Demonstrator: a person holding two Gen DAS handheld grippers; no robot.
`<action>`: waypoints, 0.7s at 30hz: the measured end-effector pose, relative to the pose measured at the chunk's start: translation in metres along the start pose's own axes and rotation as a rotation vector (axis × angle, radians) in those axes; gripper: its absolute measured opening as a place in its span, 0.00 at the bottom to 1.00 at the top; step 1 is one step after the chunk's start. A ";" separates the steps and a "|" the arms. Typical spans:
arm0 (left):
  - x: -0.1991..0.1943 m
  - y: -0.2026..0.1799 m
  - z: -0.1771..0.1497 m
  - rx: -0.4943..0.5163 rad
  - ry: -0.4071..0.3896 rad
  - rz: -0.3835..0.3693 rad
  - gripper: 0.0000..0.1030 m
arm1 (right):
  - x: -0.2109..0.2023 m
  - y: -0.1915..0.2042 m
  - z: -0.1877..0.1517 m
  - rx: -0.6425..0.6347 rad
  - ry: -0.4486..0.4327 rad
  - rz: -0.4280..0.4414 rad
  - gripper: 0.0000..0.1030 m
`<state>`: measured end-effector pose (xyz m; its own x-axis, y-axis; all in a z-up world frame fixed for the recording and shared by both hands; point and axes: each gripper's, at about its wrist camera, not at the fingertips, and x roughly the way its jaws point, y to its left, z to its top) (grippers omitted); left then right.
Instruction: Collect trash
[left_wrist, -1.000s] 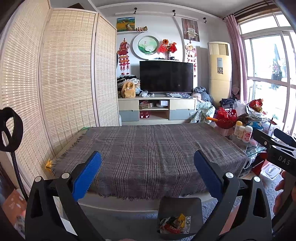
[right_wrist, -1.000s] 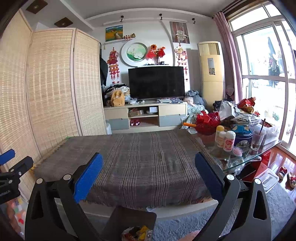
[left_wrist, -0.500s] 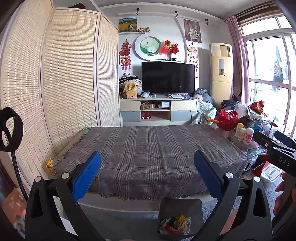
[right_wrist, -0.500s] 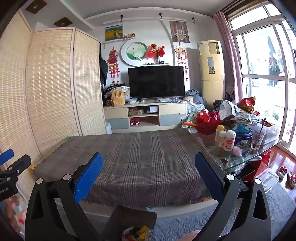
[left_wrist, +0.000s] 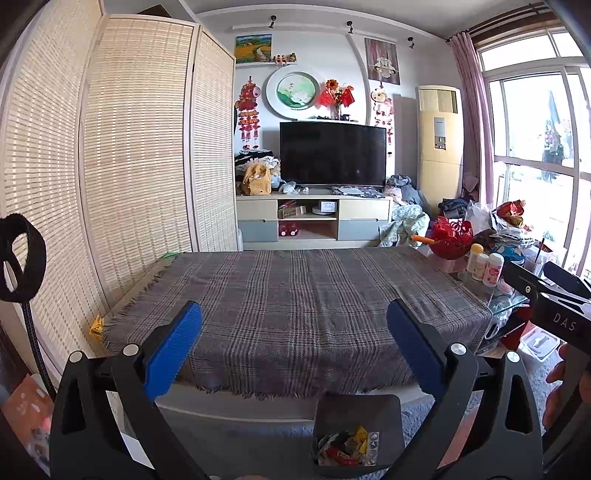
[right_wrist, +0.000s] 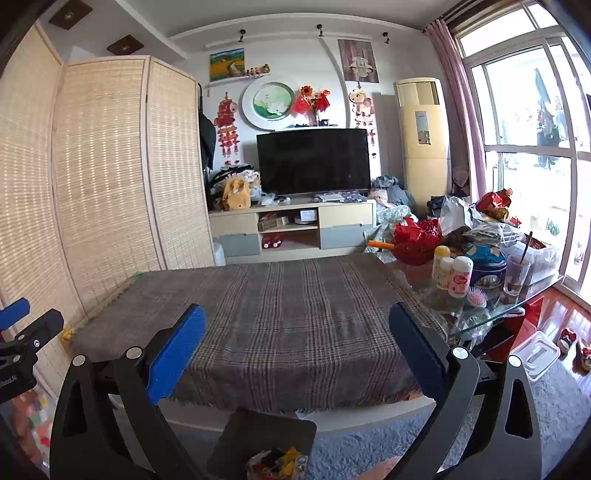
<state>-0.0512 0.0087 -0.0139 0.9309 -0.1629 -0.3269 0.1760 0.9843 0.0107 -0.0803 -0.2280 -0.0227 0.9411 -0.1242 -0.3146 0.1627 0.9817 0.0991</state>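
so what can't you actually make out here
- Bin: its lower edge is hidden by the left gripper's frame in the left view; the wrappers inside are too small to identify.
- Bin in the right view: cut off by the bottom edge.
- Bottles: labels too small to read.

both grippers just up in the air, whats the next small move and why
Probably lower both grippers and stop. The plaid cloth shows no loose trash, the dark bin on the floor in front already holds wrappers, and the left gripper and right gripper both have jaws wide apart with nothing between them. The cluttered glass table is another candidate.
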 end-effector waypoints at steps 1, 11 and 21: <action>0.000 0.000 0.000 0.001 0.001 -0.001 0.92 | 0.000 0.000 0.000 0.001 0.001 0.000 0.97; 0.000 0.002 0.000 -0.004 0.001 0.002 0.92 | 0.001 0.005 0.001 0.000 0.002 0.001 0.97; 0.001 0.004 0.002 -0.003 0.006 -0.004 0.92 | 0.001 0.008 0.001 0.004 -0.001 0.004 0.97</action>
<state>-0.0488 0.0122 -0.0126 0.9285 -0.1661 -0.3322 0.1785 0.9839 0.0070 -0.0775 -0.2208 -0.0215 0.9420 -0.1204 -0.3134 0.1603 0.9815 0.1045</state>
